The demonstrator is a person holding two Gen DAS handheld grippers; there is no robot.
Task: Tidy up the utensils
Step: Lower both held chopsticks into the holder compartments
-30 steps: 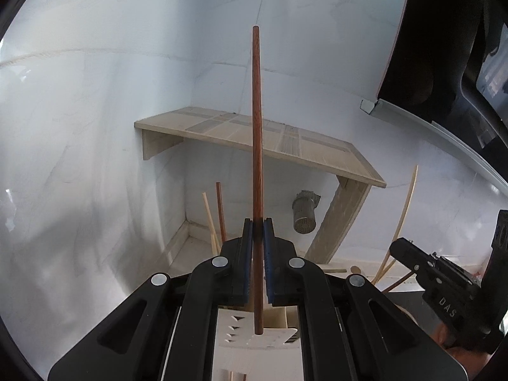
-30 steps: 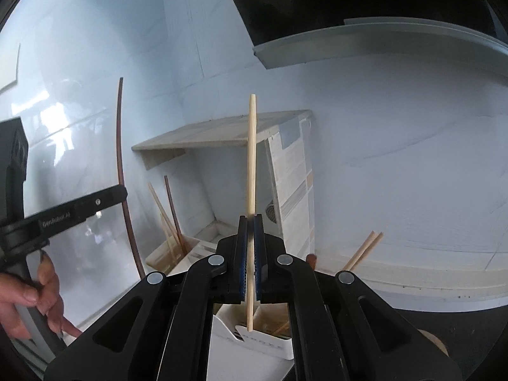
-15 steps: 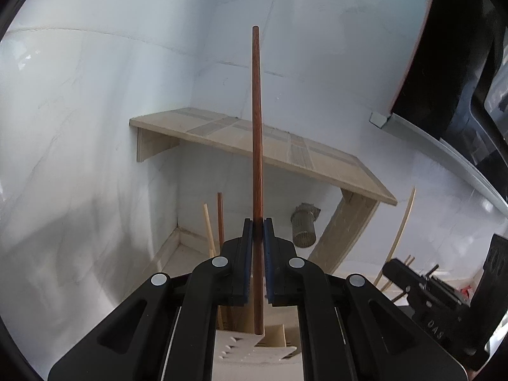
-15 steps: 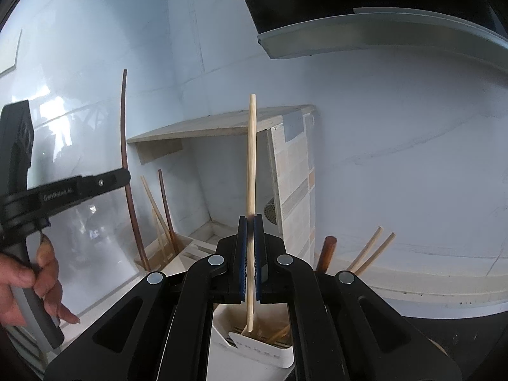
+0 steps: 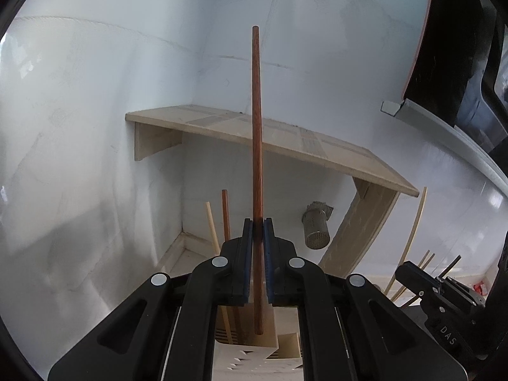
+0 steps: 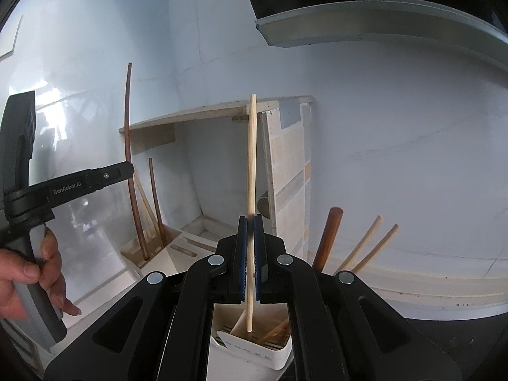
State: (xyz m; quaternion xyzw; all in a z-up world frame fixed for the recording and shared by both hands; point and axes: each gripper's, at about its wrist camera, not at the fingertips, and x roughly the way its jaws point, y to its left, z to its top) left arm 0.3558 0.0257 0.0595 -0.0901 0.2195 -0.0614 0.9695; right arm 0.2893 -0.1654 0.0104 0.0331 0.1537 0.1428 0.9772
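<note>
My left gripper [image 5: 257,222] is shut on a dark brown chopstick [image 5: 256,127] that stands upright. Its lower end hangs over a wooden organizer [image 5: 268,338], where a dark chopstick [image 5: 225,216] and a pale one [image 5: 211,222] stand. In the right wrist view the same dark chopstick [image 6: 128,120] reaches down into the organizer's corner slot [image 6: 149,254]. My right gripper [image 6: 250,219] is shut on a pale chopstick [image 6: 252,158], upright over a white holder [image 6: 279,357] with utensils in it.
A wooden shelf [image 5: 285,136] is fixed in the white tiled corner, with a metal strainer tube [image 5: 316,231] under it. A brown handle [image 6: 328,238] and two pale sticks [image 6: 365,241] lean beside the white holder. A hand [image 6: 19,273] grips the left tool.
The left gripper has drifted toward the corner and slightly down, bringing the dark chopstick over the wooden organizer. The right gripper has hardly moved; the white holder shows more below it.
</note>
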